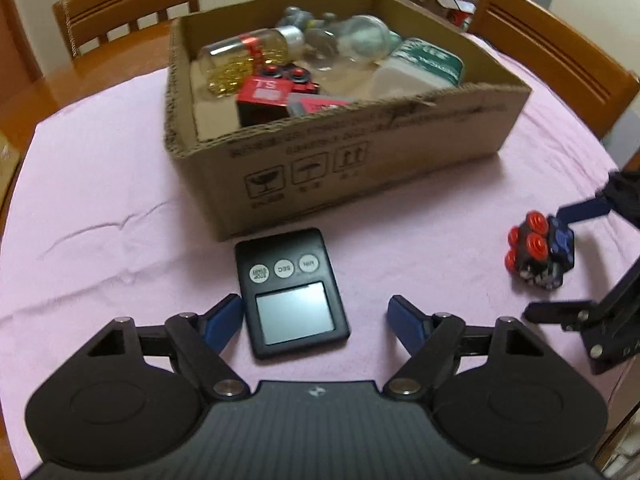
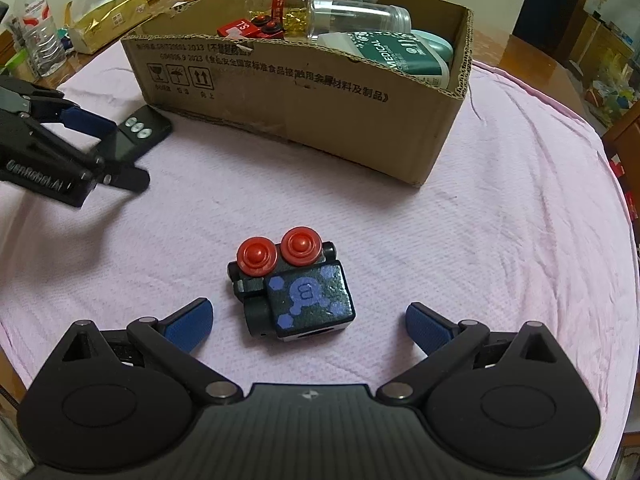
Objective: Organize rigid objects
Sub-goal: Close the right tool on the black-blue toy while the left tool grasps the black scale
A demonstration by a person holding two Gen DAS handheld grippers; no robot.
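Observation:
A black digital timer (image 1: pixel 294 292) lies on the pink tablecloth, just ahead of and between the fingers of my left gripper (image 1: pixel 316 318), which is open and empty. The timer also shows in the right wrist view (image 2: pixel 138 132). A black toy truck with red wheels (image 2: pixel 294 286) lies on its side between the fingers of my right gripper (image 2: pixel 310 322), which is open and empty. The truck also shows at the right of the left wrist view (image 1: pixel 540 252). A cardboard box (image 1: pixel 360 160) holds a red toy truck (image 1: pixel 272 94), clear bottles (image 1: pixel 248 56) and a green-labelled container (image 1: pixel 424 66).
The pink tablecloth (image 2: pixel 500 240) covers a wooden table. Wooden chairs (image 1: pixel 124 4) stand behind the box. A water bottle (image 2: pixel 36 32) and a gold packet (image 2: pixel 108 16) sit at the table's far left in the right wrist view. The box shows there too (image 2: pixel 300 112).

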